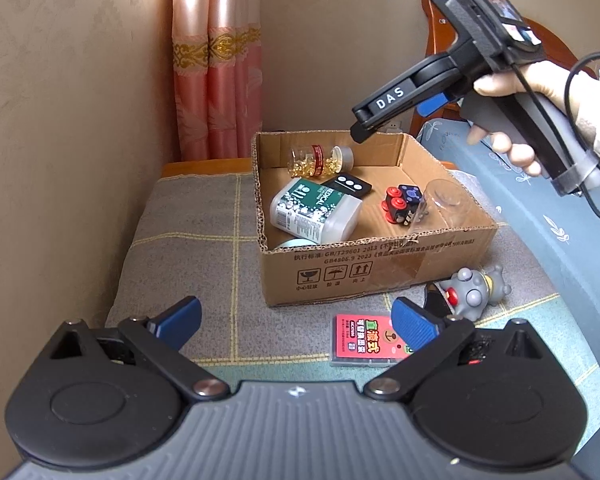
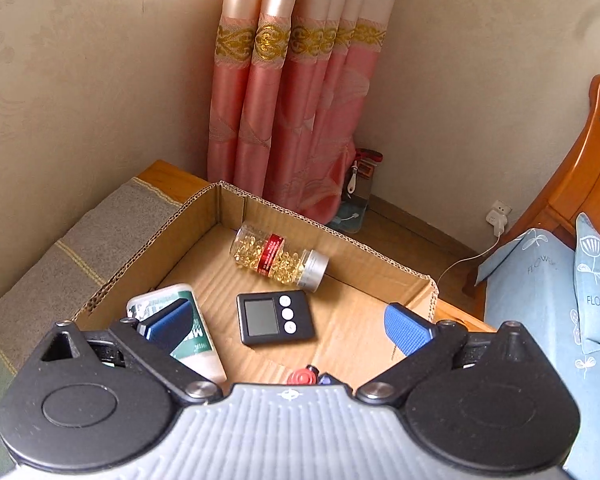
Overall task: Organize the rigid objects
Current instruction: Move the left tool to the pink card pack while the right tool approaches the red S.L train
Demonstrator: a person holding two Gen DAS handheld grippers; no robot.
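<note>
A cardboard box (image 1: 380,264) sits on a grey checked blanket. Inside lie a capsule bottle (image 1: 320,158), a green-labelled white container (image 1: 314,210), a black timer (image 1: 346,186), a red and black fidget cube (image 1: 402,200) and a clear glass (image 1: 444,200). In front of the box lie a red card pack (image 1: 366,340) and a grey toy figure (image 1: 474,286). My left gripper (image 1: 296,324) is open and empty, low in front of the box. My right gripper (image 2: 288,326) is open and empty above the box, over the timer (image 2: 276,317); the capsule bottle (image 2: 278,258) lies beyond.
A wall and pink curtain (image 2: 292,120) stand behind the box. A blue patterned bedcover (image 1: 540,216) lies to the right, with a wooden headboard (image 2: 580,176) and pillows (image 2: 540,280). A wall socket with a charger (image 2: 498,214) is near the floor.
</note>
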